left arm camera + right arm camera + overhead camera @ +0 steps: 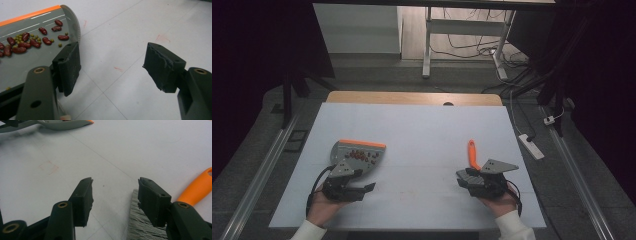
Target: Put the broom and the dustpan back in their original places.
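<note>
Your left hand (323, 207) comes in at the near left corner of the table (422, 130), palm up under its tool, sleeve cuff at the near edge. Your left tongs (364, 189) point to the right across the table, lying low over the white top. Their jaws stand apart with nothing between them; in the left gripper view you see bare table top in the gap. The grey dustpan (357, 152) with its orange edge lies just beyond those tongs on the far side, and one pad (70, 67) sits right at the dustpan's rim; I cannot tell whether it touches. Red beans (25, 45) and small green ones lie scattered in the pan.

Your right hand (499, 200) rests at the near right, wrist at the near edge, gripping its tool from below. Your right tongs (115, 200) point to the left and away from you. Their jaws are also apart and hold nothing. The brush (473, 155) lies just beyond that hand, its orange handle (197, 187) pointing toward the far side, its grey bristles (140, 225) under the right-hand jaw in the right gripper view. The brush and the dustpan lie well apart, left and right of the table's middle.
</note>
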### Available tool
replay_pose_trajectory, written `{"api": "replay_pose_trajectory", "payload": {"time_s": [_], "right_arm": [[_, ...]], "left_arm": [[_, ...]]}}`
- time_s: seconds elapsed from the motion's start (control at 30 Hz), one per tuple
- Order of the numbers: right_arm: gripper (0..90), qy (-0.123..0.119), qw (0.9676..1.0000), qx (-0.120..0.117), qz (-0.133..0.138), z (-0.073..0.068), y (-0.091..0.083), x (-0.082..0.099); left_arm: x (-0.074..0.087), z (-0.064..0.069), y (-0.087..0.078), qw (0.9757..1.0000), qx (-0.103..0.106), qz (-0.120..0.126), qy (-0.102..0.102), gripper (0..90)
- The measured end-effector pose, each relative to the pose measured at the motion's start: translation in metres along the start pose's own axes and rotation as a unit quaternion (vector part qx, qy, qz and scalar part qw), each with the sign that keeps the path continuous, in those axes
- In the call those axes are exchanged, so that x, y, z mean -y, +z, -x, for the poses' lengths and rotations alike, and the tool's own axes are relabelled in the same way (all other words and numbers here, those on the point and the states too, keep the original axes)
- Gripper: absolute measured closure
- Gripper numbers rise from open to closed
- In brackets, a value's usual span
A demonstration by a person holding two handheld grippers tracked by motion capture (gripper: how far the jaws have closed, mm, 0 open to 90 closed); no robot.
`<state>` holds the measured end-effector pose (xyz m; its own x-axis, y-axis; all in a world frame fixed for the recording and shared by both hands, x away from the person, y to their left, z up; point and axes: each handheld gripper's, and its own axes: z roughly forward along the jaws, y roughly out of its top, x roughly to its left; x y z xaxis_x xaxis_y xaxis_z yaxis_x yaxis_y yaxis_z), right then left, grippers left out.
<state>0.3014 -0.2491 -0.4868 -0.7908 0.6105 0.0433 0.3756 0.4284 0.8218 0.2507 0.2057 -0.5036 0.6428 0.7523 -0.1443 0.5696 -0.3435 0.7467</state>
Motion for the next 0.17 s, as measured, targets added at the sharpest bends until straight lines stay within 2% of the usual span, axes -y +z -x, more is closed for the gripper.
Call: {"api": "replay_pose_trajectory", "payload": {"time_s": [0.17], "right_arm": [[45.7, -0.005, 1.0000, -0.001, 0.001, -0.0005, -0.0004, -0.0002]], "left_arm": [[0.0004, 0.0000, 0.0002, 1.0000, 0.001, -0.001, 0.000, 30.6]]}}
